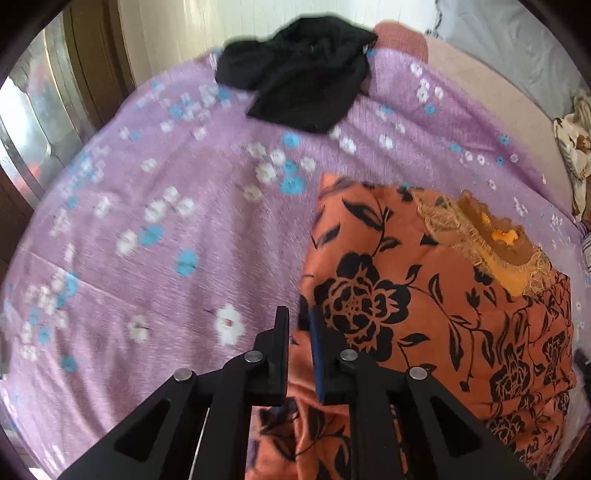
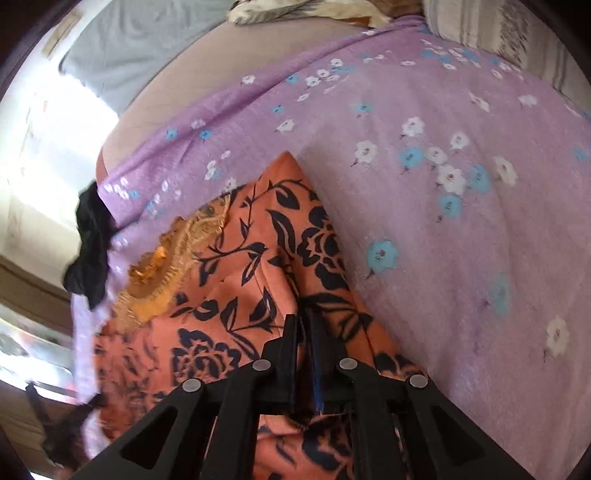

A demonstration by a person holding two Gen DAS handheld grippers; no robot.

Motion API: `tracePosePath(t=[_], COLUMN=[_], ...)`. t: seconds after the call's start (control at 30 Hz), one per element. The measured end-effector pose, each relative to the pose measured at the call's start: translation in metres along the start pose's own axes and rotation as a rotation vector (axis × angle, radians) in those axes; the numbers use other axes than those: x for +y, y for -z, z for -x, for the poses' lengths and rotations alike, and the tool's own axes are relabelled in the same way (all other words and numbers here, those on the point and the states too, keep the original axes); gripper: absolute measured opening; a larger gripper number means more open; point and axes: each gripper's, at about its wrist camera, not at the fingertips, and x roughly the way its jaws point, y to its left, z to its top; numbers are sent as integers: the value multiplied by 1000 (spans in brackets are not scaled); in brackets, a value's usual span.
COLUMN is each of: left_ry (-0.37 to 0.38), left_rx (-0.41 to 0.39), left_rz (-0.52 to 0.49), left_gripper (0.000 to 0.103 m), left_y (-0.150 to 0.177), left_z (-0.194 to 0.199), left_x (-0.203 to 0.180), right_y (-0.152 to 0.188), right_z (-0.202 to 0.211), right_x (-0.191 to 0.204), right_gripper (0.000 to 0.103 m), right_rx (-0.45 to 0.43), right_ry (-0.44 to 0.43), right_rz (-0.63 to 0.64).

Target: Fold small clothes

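An orange garment (image 1: 424, 295) with black flowers and a gold lace neckline (image 1: 491, 240) lies on the purple flowered bedsheet (image 1: 147, 221). My left gripper (image 1: 300, 317) is shut on the garment's left edge, with orange cloth pinched between its fingers. In the right wrist view the same orange garment (image 2: 240, 288) spreads to the left, its neckline (image 2: 166, 266) further left. My right gripper (image 2: 303, 319) is shut on a raised fold at the garment's right edge, next to bare bedsheet (image 2: 443, 240).
A crumpled black garment (image 1: 306, 77) lies at the far edge of the sheet, also seen as the black garment (image 2: 90, 251). A grey sheet (image 1: 517, 44) and a brown-patterned cloth (image 1: 572, 147) lie beyond. A striped pillow (image 2: 498, 33) sits at the top right.
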Motion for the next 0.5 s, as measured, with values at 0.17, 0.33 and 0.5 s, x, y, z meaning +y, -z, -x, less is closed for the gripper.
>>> tracePosePath(t=[0.17,0.33,0.5], left_ry=[65,21,40], left_rx=[-82,100,52], left_rz=[-60,-154,-139], left_gripper=[16,47,47], left_y=[3,18,8], left_z=[27,-18,-13], left_x=[-15,-35,-37], right_y=[8,34,28], right_z=[27,-21,-24], right_x=[24,52,58], right_gripper=[9,9,10], right_rx=[-105,181,120], right_ry=[-128,-93,-83], right_rz=[150,280,269])
